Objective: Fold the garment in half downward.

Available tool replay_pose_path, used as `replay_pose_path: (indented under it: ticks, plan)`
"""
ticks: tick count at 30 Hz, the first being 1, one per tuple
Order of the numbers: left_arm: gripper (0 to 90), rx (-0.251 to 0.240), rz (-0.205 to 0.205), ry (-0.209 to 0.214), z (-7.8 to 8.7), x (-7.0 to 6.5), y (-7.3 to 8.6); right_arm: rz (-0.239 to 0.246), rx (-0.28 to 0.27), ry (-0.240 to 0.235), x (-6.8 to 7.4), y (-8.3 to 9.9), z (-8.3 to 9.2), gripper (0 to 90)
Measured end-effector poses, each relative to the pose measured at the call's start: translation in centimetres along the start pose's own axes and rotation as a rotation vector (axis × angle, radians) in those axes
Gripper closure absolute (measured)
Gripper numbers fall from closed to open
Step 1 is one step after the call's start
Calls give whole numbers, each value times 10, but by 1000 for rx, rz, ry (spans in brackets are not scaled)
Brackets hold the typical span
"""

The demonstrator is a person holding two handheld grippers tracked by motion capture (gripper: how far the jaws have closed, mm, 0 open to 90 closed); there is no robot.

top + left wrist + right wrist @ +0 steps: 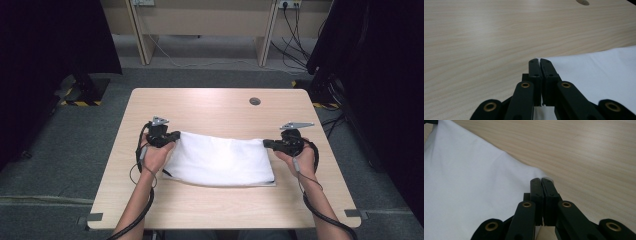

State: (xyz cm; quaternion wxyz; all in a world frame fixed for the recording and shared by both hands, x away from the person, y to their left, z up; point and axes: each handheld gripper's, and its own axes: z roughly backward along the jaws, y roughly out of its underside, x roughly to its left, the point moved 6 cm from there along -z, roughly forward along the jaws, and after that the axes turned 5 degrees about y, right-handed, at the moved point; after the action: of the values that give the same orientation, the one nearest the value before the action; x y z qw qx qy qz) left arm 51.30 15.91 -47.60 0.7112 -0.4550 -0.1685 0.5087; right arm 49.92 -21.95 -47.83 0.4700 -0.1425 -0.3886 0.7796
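White cloth (220, 159) lies folded on the near half of a pale wood table (210, 102) in the high view, its long edges running left to right. At its far left corner sits the left gripper (173, 136), held in the person's left hand (155, 156), jaws pointing right onto the corner. At the far right corner sits the right gripper (266, 143), in the right hand (300, 159), jaws pointing left. The far edge of the cloth is pulled into a fairly straight line between the two, while the near edge rests flat on the table. A small round hole (255, 101) shows in the tabletop beyond the cloth, well apart from it. Black cables trail from both grippers along the forearms.

From the left gripper view, the left gripper (539, 60) has its black jaws pressed together, pinching the cloth (596, 75) corner, which reaches in from the right and ends at the jaw tips. Bare table (486, 37) spreads to the left and ahead; the hole (583, 2) is at the top edge.

From the right gripper view, the right gripper (540, 179) is likewise clamped on a corner of the cloth (466, 185), which spreads away to the left with soft folds. Table (586, 150) wood lies to the right and beyond.
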Motion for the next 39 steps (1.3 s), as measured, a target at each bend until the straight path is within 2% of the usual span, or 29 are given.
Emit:
replay_pose_path:
  ticks: [1, 2, 8, 10, 13, 14, 16, 19, 20, 21, 22, 23, 24, 25, 26, 29, 31, 33, 34, 35, 39]
  plan:
    - [875, 0, 0, 0, 0, 0, 0, 0, 0, 0, 0, 0, 0, 890]
    - [875, -23, 7, -21, 0, 2, -4, 3, -11, 5, 0, -1, 2, 890]
    - [868, -31, 7, -34, -4, 3, -8, -1, -5, 34, -3, -1, -3, 889]
    - [865, -22, 12, -43, -9, 4, -7, 0, -6, 45, -4, 0, -7, 888]
    - [846, 32, 12, -59, -21, 9, 0, 22, 6, 90, -6, 2, -15, 857]
    - [825, 32, 12, -59, -21, 9, 0, 22, 6, 90, -6, 2, -15, 857]
    - [803, 47, 8, -62, -24, 10, 4, 51, 11, 125, -8, 3, -18, 820]
    - [753, 56, -19, -69, -17, 12, 10, 96, 6, 178, -9, 2, -13, 789]
    - [739, 69, -34, -49, -13, 9, 11, 107, -3, 167, -5, 1, -8, 787]
    - [715, 69, -34, -49, -13, 9, 11, 107, -3, 167, -5, 1, -8, 787]
    - [699, 86, -56, -24, -9, 5, 13, 136, -12, 133, 7, 1, 1, 785]
    - [694, 126, -112, 0, 0, -6, 19, 153, -5, 97, 15, 3, 5, 780]
    - [689, 126, -112, 0, 0, -6, 19, 153, -5, 97, 15, 3, 5, 780]
    - [683, 141, -135, 23, 4, -13, 22, 200, 32, 38, 31, 10, 9, 769]
    - [683, 151, -159, 39, 8, -19, 26, 200, 32, 38, 31, 10, 9, 769]
    - [660, 189, -196, 96, 20, -36, 39, 252, 92, -22, 55, 31, 11, 757]
    - [652, 208, -213, 123, 30, -46, 52, 252, 108, -21, 58, 40, 11, 751]
    - [648, 211, -224, 125, 32, -48, 55, 254, 110, -17, 59, 44, 12, 745]
    - [636, 221, -234, 128, 34, -50, 59, 259, 109, 6, 57, 50, 13, 738]
    - [634, 233, -253, 119, 34, -51, 66, 258, 109, 14, 56, 53, 14, 737]
    - [633, 228, -251, 98, 32, -46, 71, 263, 109, 51, 51, 59, 15, 735]
